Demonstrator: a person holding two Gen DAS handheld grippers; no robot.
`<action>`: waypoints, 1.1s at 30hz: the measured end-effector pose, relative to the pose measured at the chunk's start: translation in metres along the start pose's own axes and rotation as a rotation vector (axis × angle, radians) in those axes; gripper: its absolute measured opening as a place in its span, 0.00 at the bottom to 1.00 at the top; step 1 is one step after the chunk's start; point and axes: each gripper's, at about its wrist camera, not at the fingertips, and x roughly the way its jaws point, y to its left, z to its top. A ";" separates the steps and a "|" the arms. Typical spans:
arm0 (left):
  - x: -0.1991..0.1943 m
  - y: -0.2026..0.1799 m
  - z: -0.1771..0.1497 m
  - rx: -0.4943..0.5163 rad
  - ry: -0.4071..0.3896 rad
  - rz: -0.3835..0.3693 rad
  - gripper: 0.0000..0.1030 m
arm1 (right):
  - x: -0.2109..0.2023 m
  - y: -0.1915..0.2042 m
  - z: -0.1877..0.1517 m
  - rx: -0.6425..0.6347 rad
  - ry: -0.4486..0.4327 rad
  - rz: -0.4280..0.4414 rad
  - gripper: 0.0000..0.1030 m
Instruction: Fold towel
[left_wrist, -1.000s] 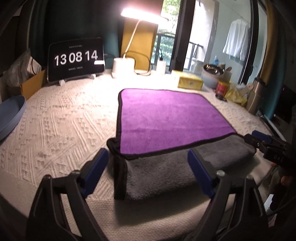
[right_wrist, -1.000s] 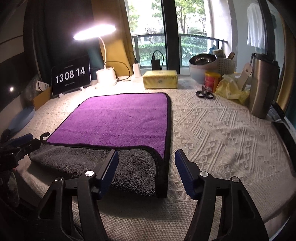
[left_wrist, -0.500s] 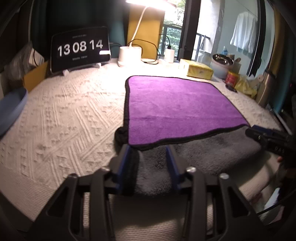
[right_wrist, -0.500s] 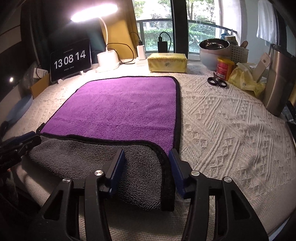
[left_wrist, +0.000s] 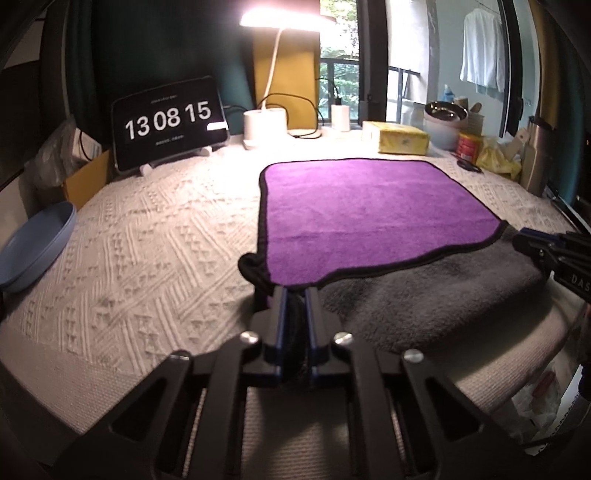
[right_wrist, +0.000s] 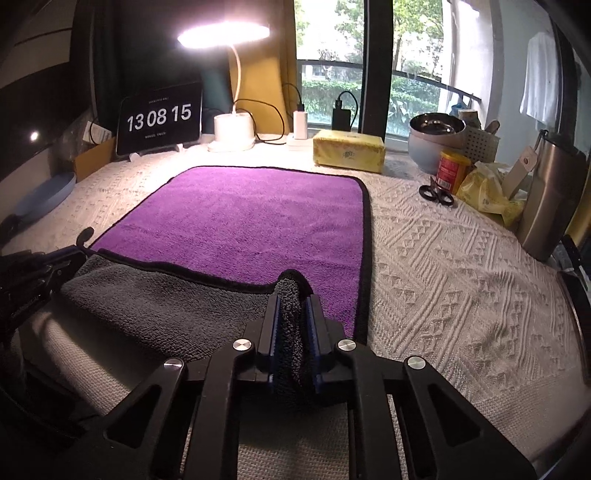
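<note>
A towel, purple on top and grey underneath, lies flat on the white textured table cover, its near edge turned over so a grey band shows. It also shows in the right wrist view. My left gripper is shut on the towel's near left corner. My right gripper is shut on the near right corner, with grey cloth bunched between the jaws. Each gripper shows at the edge of the other's view: the right one and the left one.
At the back stand a clock tablet, a lit desk lamp and a yellow tissue pack. Scissors, a red can, a steel bowl and a metal jug are at right. A blue dish is at left.
Both grippers moved forward onto the towel's near corners and closed on them. The corners are now pinched up off the table.
</note>
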 end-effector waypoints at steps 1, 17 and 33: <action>-0.002 0.000 0.000 -0.001 -0.002 -0.005 0.07 | -0.002 0.000 0.001 0.003 -0.004 0.003 0.14; -0.038 -0.006 0.038 0.004 -0.093 -0.075 0.06 | -0.037 -0.007 0.036 0.027 -0.115 0.014 0.14; -0.031 0.007 0.103 -0.018 -0.191 -0.088 0.06 | -0.024 -0.026 0.087 0.034 -0.160 -0.012 0.14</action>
